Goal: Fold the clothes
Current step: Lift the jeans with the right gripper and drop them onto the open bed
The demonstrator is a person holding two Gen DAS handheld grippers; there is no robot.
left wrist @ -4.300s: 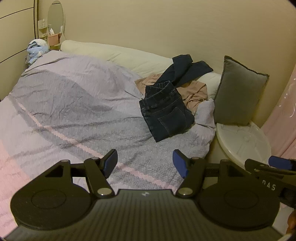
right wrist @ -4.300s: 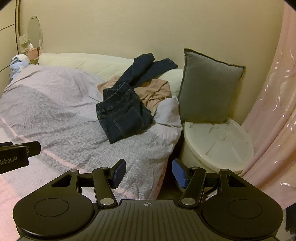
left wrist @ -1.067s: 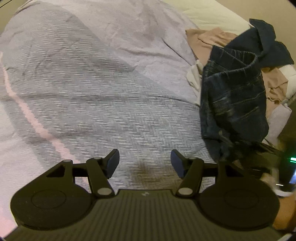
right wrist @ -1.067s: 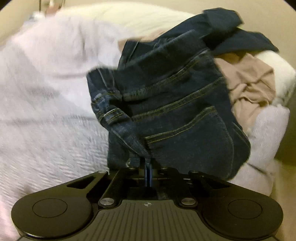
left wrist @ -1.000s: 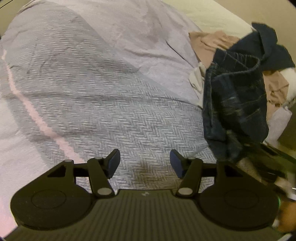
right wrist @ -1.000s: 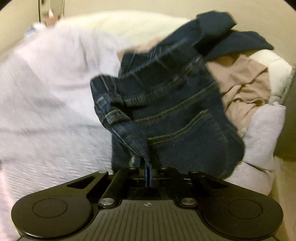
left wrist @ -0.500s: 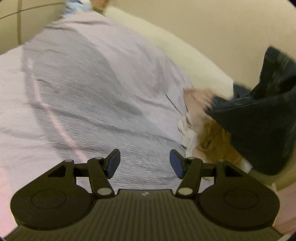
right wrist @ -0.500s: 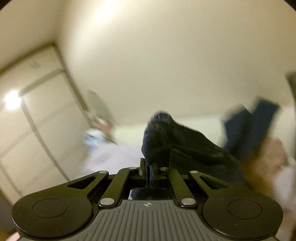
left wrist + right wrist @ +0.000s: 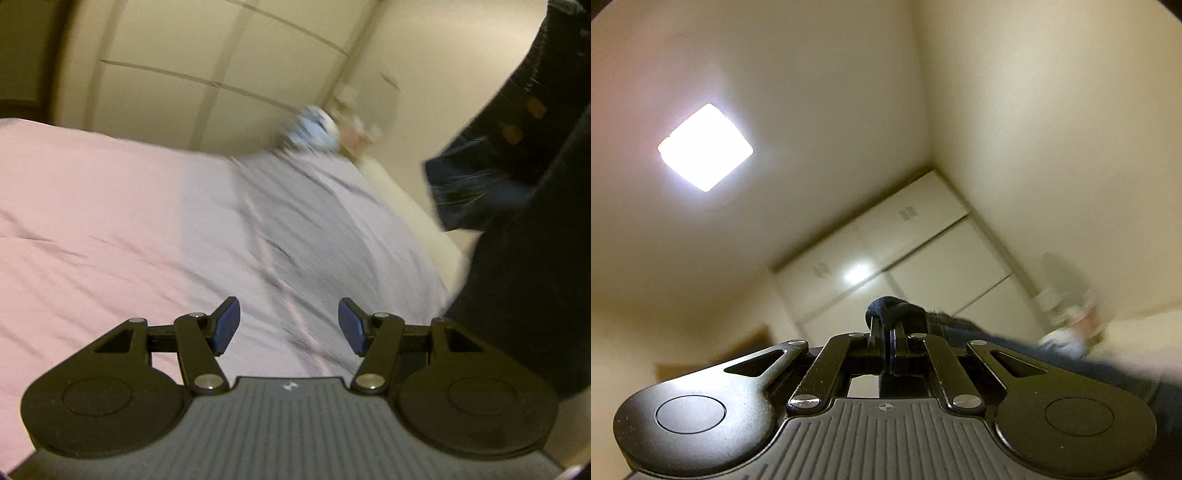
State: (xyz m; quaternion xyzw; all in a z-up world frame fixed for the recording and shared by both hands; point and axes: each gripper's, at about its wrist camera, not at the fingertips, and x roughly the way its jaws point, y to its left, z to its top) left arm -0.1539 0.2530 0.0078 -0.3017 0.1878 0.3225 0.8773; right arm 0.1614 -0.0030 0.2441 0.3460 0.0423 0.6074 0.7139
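Above blurred bed [image 9: 147, 229], right claw [image 9: 886, 332] pinching half-hidden jeans [image 9: 517, 221], left claw [image 9: 288, 328] spread.

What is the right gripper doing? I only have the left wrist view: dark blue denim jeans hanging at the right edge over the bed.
Observer: The right gripper is shut on a bunched fold of the dark blue denim jeans.
Operator: Where is it pointing?
Observer: Steeply upward; its camera shows the ceiling with a bright square ceiling light.
Operator: Anything else behind it?
Observer: White wardrobe doors beyond the fingertips.
Operator: Can you see the bed there?
Observer: No; only a blurred pale patch at the right edge, too smeared to identify.
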